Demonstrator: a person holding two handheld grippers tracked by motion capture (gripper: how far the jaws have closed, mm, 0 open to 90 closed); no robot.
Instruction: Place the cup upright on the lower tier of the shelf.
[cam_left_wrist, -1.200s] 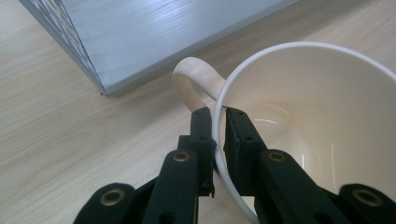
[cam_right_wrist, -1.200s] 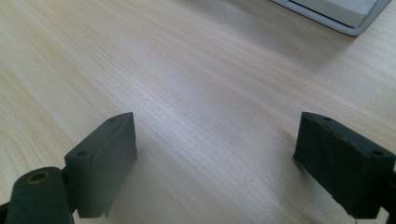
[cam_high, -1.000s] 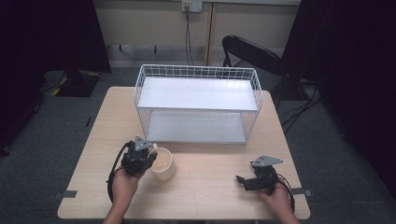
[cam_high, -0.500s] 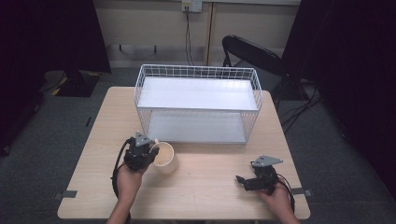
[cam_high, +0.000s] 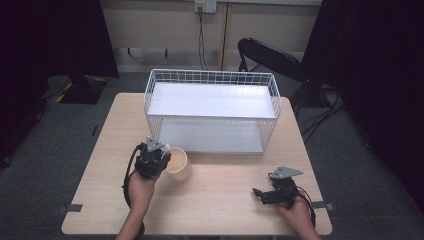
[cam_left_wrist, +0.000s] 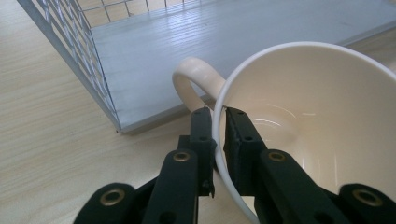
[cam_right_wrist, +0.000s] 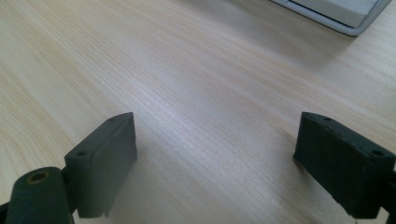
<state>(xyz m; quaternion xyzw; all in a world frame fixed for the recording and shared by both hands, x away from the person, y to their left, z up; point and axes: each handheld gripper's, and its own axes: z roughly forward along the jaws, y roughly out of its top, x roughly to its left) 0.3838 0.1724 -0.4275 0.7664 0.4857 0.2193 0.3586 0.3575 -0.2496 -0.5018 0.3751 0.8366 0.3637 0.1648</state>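
Cream mug (cam_left_wrist: 322, 121) rim pinched by the tilted left hand-held gripper (cam_left_wrist: 218, 122).

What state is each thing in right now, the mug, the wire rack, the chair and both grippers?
Cream mug: empty, tilted, rim pinched by the left gripper.
Left gripper: shut on the mug's rim, next to the handle.
Right gripper: open, nothing between its jaws, low over the table.
White wire rack: upright, both shelves bare.
Black chair: unoccupied, behind the table.

The left tool (cam_high: 159, 154) has carried the cup (cam_high: 177, 164) toward the rack (cam_high: 212, 111).
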